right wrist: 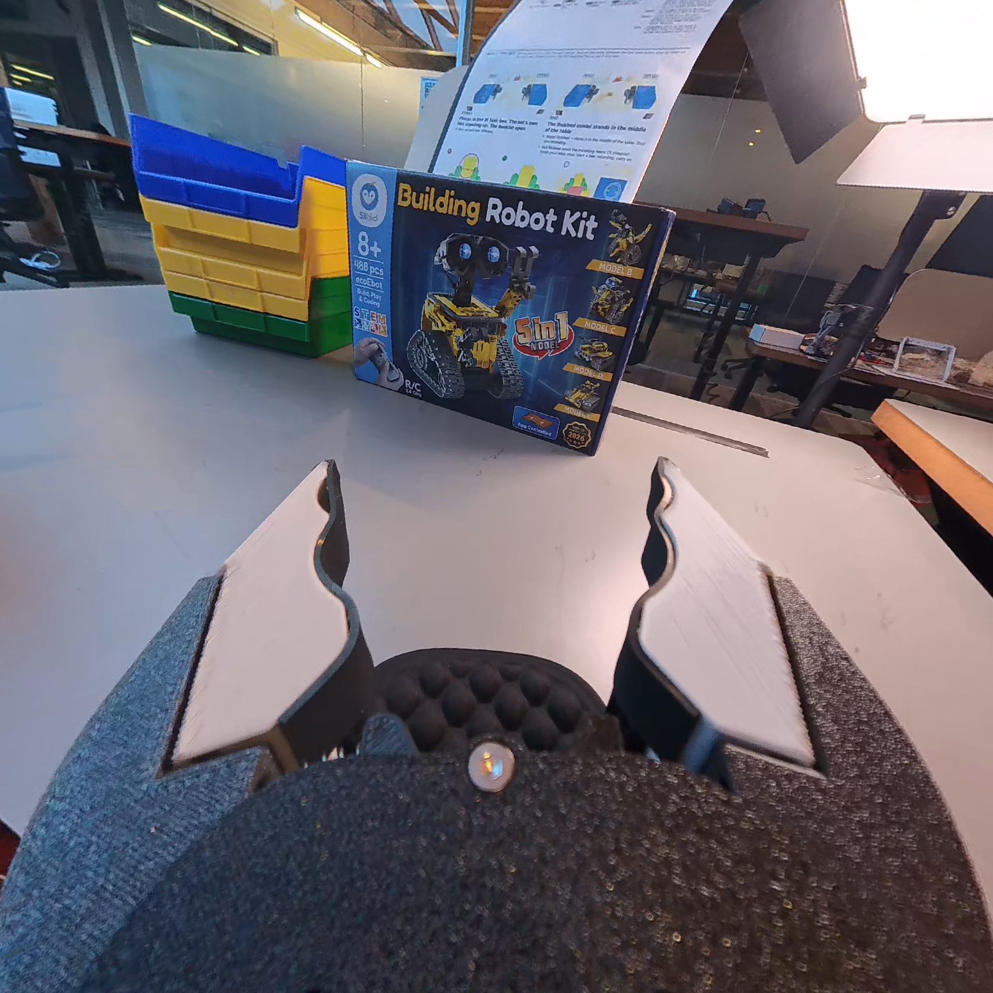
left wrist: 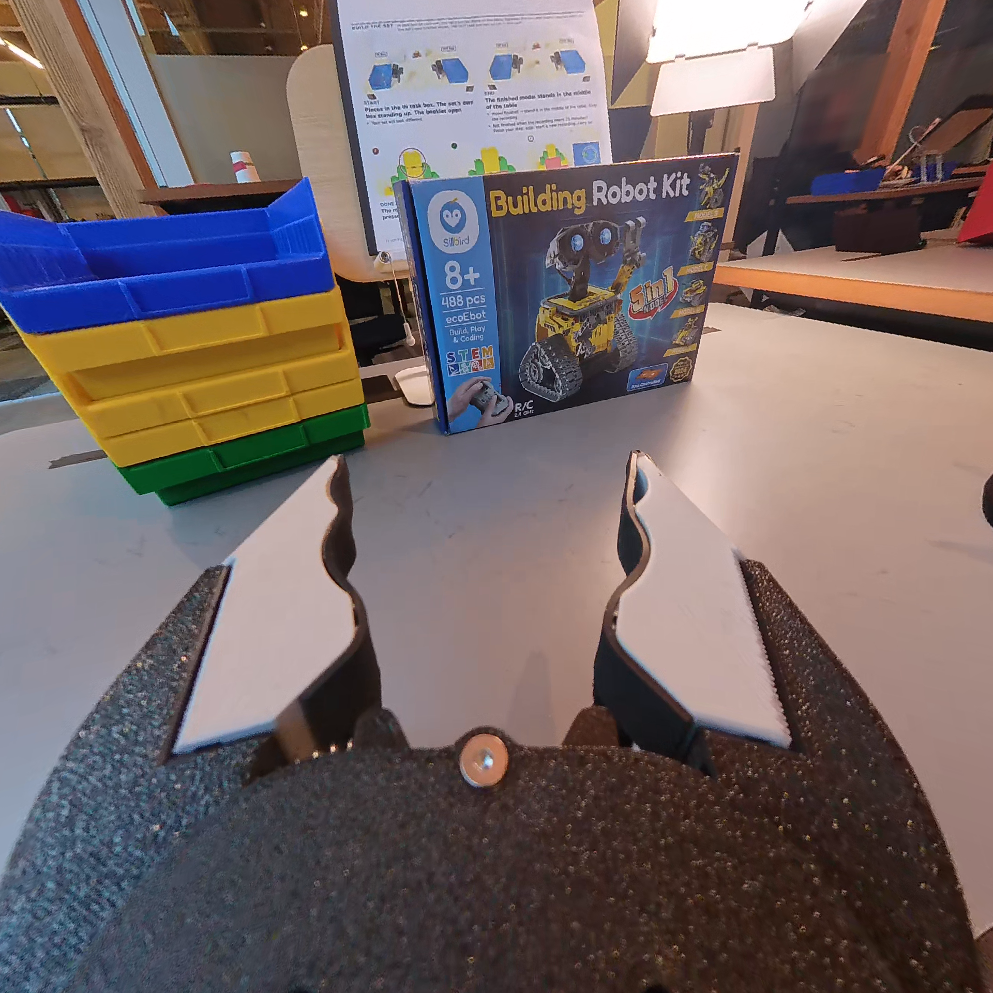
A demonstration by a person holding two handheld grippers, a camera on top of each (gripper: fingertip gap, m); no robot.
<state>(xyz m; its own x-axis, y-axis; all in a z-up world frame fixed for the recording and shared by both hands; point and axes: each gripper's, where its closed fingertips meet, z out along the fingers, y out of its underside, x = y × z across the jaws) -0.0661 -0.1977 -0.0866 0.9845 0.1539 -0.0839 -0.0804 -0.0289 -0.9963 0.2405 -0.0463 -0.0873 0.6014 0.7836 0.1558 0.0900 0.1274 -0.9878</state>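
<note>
your left gripper (left wrist: 486, 462) and right gripper (right wrist: 494, 467) gape empty, wavy-edged, over the smooth grey table (left wrist: 483, 537). glossy cardboard kit box (left wrist: 564, 290) upright ahead; ribbed plastic bins (left wrist: 188, 349) stacked beside it.

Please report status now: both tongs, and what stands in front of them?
Left tongs open, empty. Right tongs open, empty. Toy kit box upright ahead; stacked bins beside it. Nothing between.

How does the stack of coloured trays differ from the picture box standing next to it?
The stack of trays is plain plastic in blue, yellow and green; the box is printed cardboard showing a toy robot. The trays lie nested one inside another, open-topped; the box stands upright on its long edge, closed. Both rest on the grey table, beyond the open left gripper and open right gripper, untouched.
</note>
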